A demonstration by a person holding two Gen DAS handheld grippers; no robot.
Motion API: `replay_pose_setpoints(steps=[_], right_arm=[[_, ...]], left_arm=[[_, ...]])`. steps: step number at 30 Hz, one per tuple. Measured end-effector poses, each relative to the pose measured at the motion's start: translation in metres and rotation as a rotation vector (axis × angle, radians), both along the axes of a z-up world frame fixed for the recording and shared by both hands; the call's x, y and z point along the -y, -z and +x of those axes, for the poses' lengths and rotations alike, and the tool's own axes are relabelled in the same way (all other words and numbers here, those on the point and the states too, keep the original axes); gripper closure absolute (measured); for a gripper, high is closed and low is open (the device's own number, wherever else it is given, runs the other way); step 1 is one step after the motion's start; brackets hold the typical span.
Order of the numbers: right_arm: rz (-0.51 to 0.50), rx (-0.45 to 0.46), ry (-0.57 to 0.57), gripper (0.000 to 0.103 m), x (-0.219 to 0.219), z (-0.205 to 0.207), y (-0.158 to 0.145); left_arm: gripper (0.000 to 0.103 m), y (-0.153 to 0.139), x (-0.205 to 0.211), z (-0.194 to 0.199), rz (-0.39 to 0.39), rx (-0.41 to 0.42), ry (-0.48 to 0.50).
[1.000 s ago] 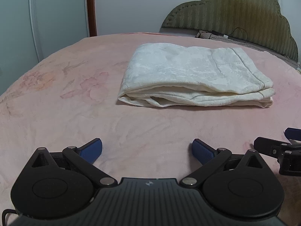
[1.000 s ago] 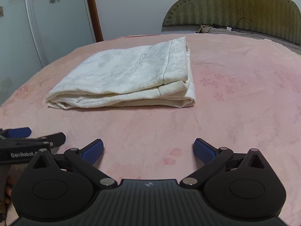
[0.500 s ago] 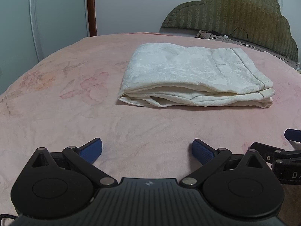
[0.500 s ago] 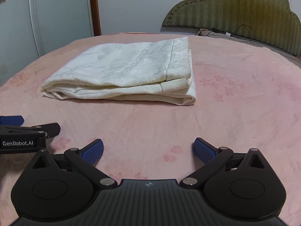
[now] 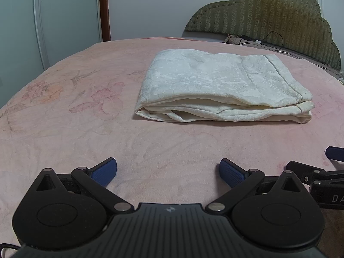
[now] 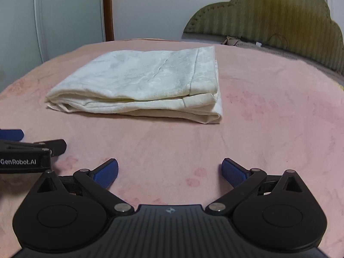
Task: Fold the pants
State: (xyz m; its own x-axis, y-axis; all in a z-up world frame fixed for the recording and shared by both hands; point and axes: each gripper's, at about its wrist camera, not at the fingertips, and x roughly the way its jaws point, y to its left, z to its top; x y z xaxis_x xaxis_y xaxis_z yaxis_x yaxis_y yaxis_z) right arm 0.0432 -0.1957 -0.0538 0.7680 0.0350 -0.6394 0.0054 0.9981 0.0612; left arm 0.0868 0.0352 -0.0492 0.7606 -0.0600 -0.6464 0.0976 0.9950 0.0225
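Two low bed-level views — shared pants [image 5: 221, 90]

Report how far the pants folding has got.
Done, it seems: the cream pants lie on the pink bedspread as a compact rectangular stack of several layers, edges roughly lined up. In hand: nothing; the left gripper and right gripper are both open and empty, short of the bundle, not touching it. Left: probably nothing, unless a smaller fold is wanted.

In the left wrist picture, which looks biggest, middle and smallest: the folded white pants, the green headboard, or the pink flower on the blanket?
1. Folded cream-white pants
2. Olive-green scalloped headboard, close behind; it is farther away, so really bigger
3. Pink printed flower on the blanket, smallest
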Motion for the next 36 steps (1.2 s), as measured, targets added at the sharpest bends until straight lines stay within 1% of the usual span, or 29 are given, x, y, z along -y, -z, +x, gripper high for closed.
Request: replay_pose_setpoints(steps=[36], right_arm=[[0.003, -0.001, 0.001, 0.000, -0.0022, -0.0007, 0.0013]], left_arm=[[0.000, 0.0004, 0.0002, -0.0002, 0.001, 0.000, 0.001]])
